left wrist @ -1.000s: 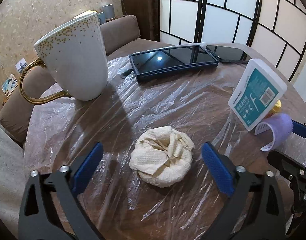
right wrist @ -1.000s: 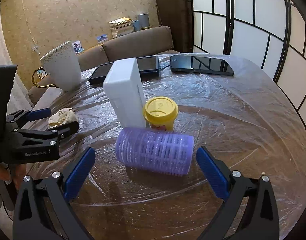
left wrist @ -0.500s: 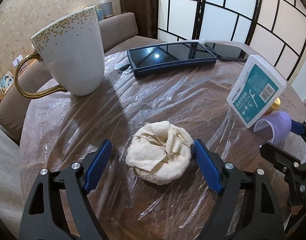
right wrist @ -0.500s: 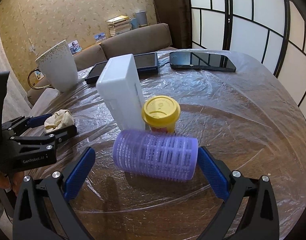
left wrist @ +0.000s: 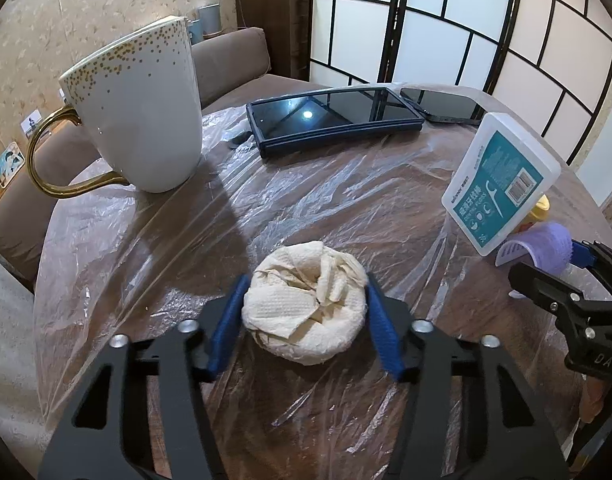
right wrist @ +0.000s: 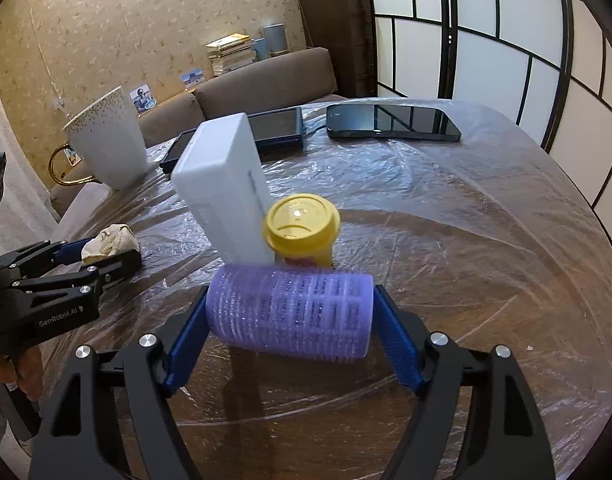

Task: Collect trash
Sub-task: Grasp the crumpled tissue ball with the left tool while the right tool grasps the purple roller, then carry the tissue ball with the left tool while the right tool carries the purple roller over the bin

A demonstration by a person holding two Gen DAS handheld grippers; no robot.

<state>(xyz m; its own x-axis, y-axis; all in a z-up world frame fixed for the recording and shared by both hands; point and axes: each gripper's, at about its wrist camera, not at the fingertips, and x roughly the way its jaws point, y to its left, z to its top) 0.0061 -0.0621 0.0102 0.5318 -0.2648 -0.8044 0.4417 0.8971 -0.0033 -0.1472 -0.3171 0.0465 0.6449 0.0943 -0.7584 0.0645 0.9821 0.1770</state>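
Now the crumpled paper towel [left wrist: 304,322] on the plastic-covered table [left wrist: 345,208] is pinched by the left gripper [left wrist: 304,320], whose jaws have just been closing, probably for lifting. Similarly, the purple hair roller [right wrist: 290,316] is clamped endwise by the right gripper [right wrist: 290,332].

"GenRobot.AI" stood in pale letters on the black body of the left gripper [right wrist: 106,258], at nine o'clock in the right wrist view. "DAS", cut off by the frame edge, showed on the right gripper [left wrist: 577,258] at three o'clock. The white box [left wrist: 501,180] carried a teal label with a barcode and small print, possibly Chinese characters, too fine to read.
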